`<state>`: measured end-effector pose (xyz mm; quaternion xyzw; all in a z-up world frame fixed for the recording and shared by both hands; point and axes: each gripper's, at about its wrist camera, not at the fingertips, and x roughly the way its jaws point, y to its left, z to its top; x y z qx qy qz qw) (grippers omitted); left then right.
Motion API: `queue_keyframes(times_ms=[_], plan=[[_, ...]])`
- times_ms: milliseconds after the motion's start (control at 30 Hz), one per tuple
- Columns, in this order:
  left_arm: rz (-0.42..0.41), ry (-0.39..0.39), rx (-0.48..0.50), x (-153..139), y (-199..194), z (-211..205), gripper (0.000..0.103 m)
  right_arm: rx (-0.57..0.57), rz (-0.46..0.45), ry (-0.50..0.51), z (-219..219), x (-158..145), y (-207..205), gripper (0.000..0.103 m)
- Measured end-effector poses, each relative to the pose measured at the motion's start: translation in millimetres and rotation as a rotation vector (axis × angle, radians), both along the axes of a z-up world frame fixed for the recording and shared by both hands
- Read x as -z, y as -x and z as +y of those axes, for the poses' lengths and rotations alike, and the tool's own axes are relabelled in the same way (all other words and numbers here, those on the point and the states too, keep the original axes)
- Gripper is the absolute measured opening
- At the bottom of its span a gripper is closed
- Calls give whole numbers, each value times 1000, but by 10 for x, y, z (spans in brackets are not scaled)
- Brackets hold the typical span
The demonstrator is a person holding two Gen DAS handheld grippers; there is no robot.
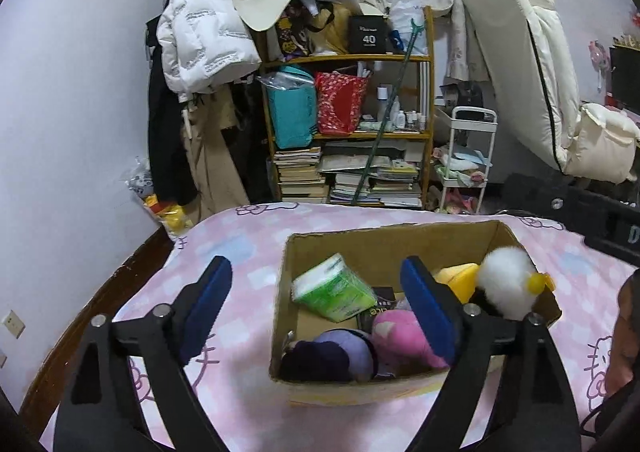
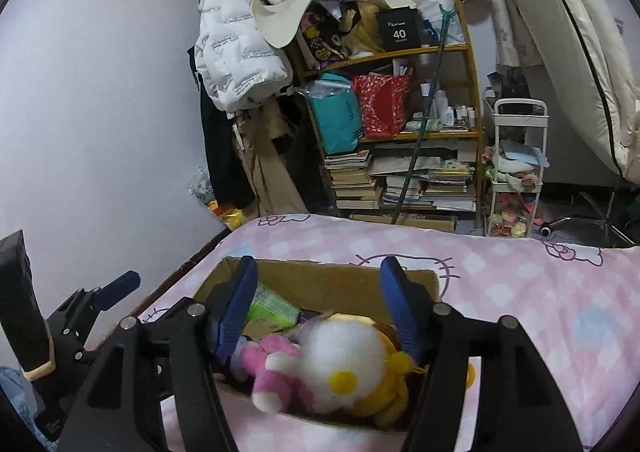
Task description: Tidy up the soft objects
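Note:
A cardboard box (image 1: 384,242) stands on the pink bed. In it lie a green tissue pack (image 1: 334,288), a purple plush (image 1: 340,356), a pink plush (image 1: 400,334), a yellow plush (image 1: 458,278) and a white fluffy plush (image 1: 506,282). My left gripper (image 1: 316,300) is open and empty above the box's left wall. In the right wrist view my right gripper (image 2: 318,300) is open over the box (image 2: 328,276), above the white plush (image 2: 340,360) and pink plush (image 2: 272,372), holding nothing.
The bed sheet (image 1: 224,248) is pink with cat prints. A wooden shelf (image 1: 348,132) with books and bags stands behind the bed, coats (image 1: 200,32) hang at its left, a white cart (image 1: 468,156) at its right. The wall runs along the left.

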<state>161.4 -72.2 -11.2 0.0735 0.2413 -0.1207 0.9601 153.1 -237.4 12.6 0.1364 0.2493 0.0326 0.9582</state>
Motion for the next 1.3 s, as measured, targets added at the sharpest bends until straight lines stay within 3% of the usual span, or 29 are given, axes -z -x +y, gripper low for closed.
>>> queue_keyframes(times_ms=[67, 133, 233, 500, 767, 967, 1300], plan=[[4, 6, -1, -23, 33, 29, 87, 13, 2, 17, -7, -35, 47, 86], [40, 9, 3, -48, 84, 70, 93, 27, -9, 39, -17, -96, 139, 94], [44, -1, -7, -94, 255, 140, 94, 29, -22, 66, -23, -193, 279, 103], [-55, -14, -31, -443, 884, 348, 101, 40, -72, 169, 76, -436, 698, 103], [-129, 3, -79, -728, 1418, 509, 101, 78, -129, 174, 128, -606, 1141, 103], [-147, 16, -120, -763, 1745, 675, 101, 91, -163, 224, 156, -678, 1425, 103], [-174, 54, -169, -657, 1904, 865, 101, 138, -238, 219, 103, -542, 1819, 103]])
